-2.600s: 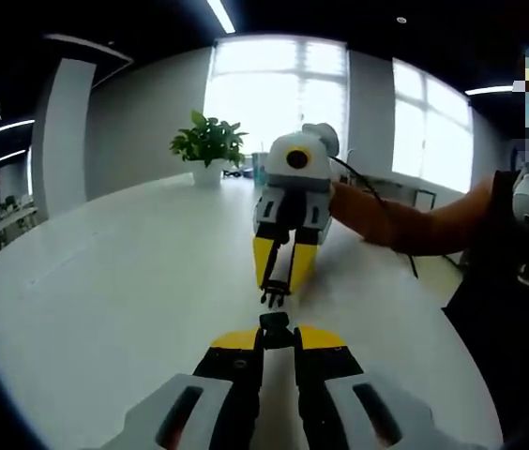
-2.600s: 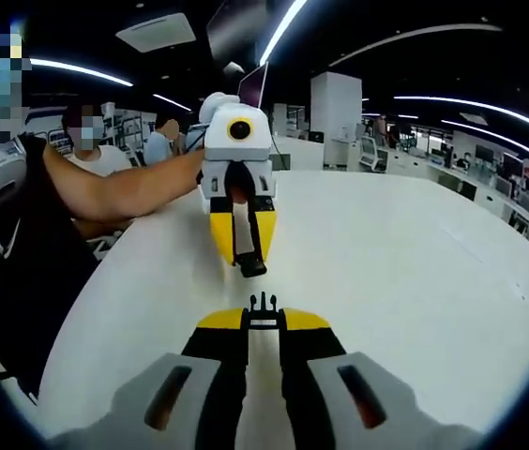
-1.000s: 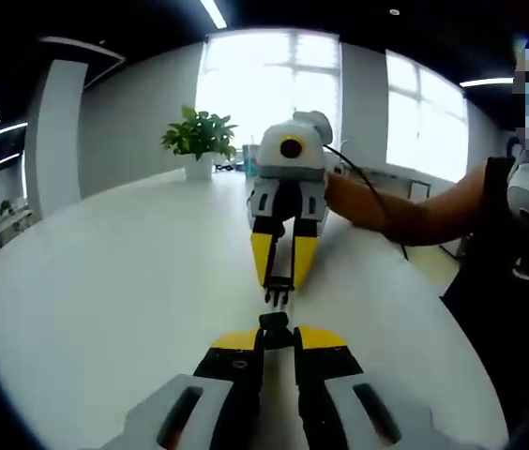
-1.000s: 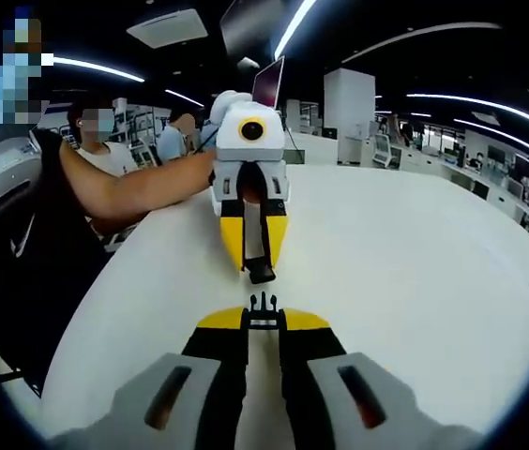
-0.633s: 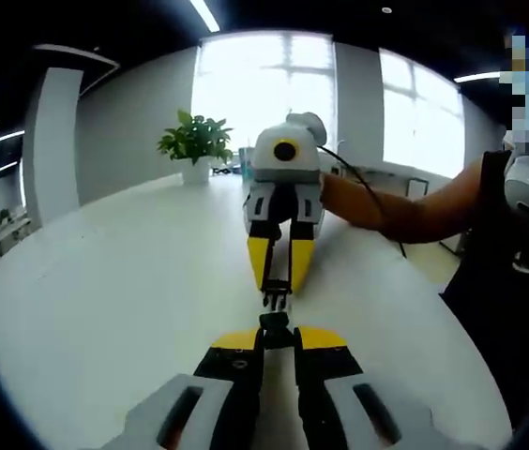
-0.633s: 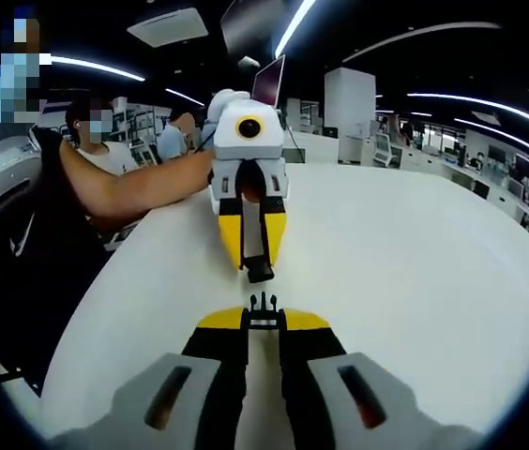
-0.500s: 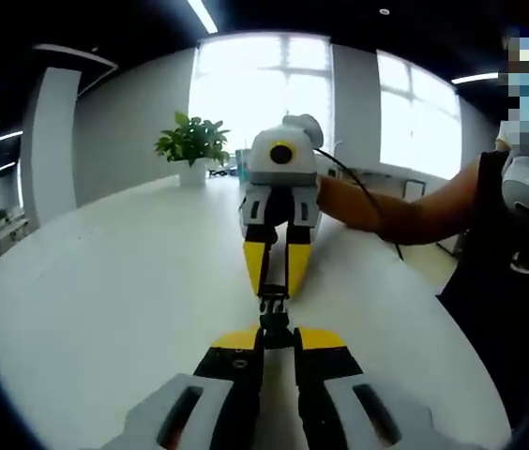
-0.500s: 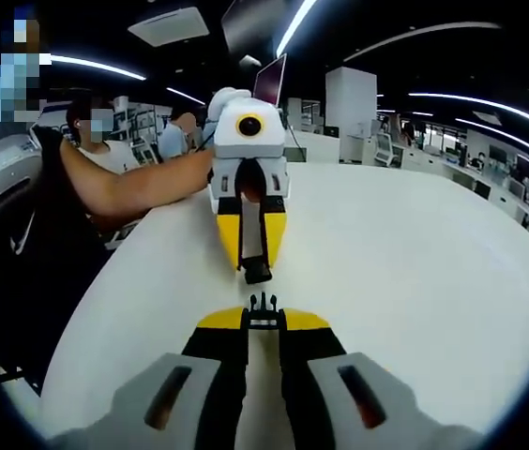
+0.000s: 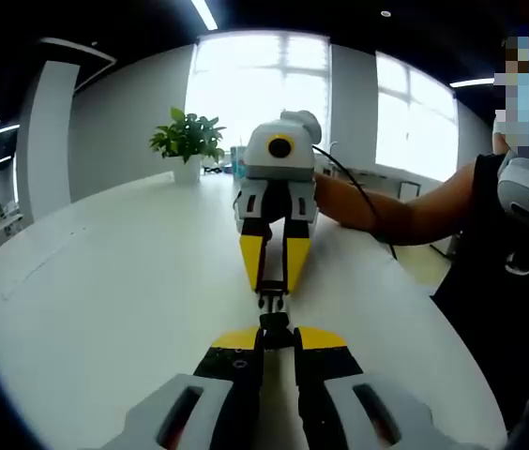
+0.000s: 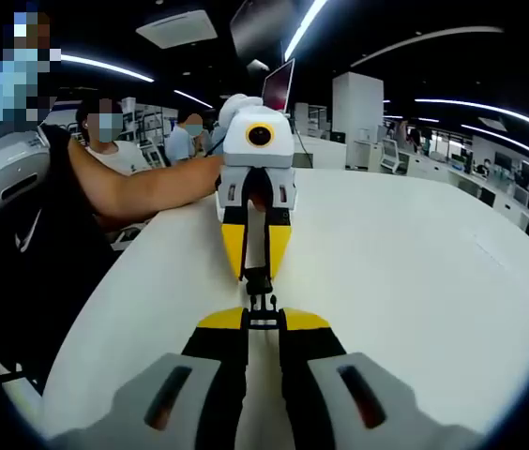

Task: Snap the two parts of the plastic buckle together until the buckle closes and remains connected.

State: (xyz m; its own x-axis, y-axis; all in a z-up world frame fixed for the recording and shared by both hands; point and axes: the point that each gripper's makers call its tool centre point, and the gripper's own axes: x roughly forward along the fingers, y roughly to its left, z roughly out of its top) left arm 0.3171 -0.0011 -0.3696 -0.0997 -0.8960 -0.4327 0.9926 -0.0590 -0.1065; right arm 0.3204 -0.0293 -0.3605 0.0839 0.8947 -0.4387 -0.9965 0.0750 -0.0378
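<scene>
My left gripper [image 9: 275, 336] is shut on the black socket half of the buckle [image 9: 275, 324], held above the white table [image 9: 124, 281]. Facing it, my right gripper [image 9: 272, 284] is shut on the pronged half [image 9: 271, 301], whose prongs touch the socket's mouth. In the right gripper view the same meeting shows from the other side: my right gripper [image 10: 263, 320] holds the pronged half [image 10: 263, 303], and my left gripper [image 10: 257, 270] holds the socket half [image 10: 258, 280] right against it. The two halves are in line, end to end. How far the prongs sit inside I cannot tell.
A potted plant [image 9: 187, 142] stands at the table's far end by the windows. The person's arm [image 9: 405, 211] reaches in from the right, and the table edge [image 9: 433, 309] runs close beside it. Seated people [image 10: 105, 127] and a screen [image 10: 279, 86] are behind the table.
The two grippers have come closer together. The gap between the pronged half and the socket half has closed, and they now touch.
</scene>
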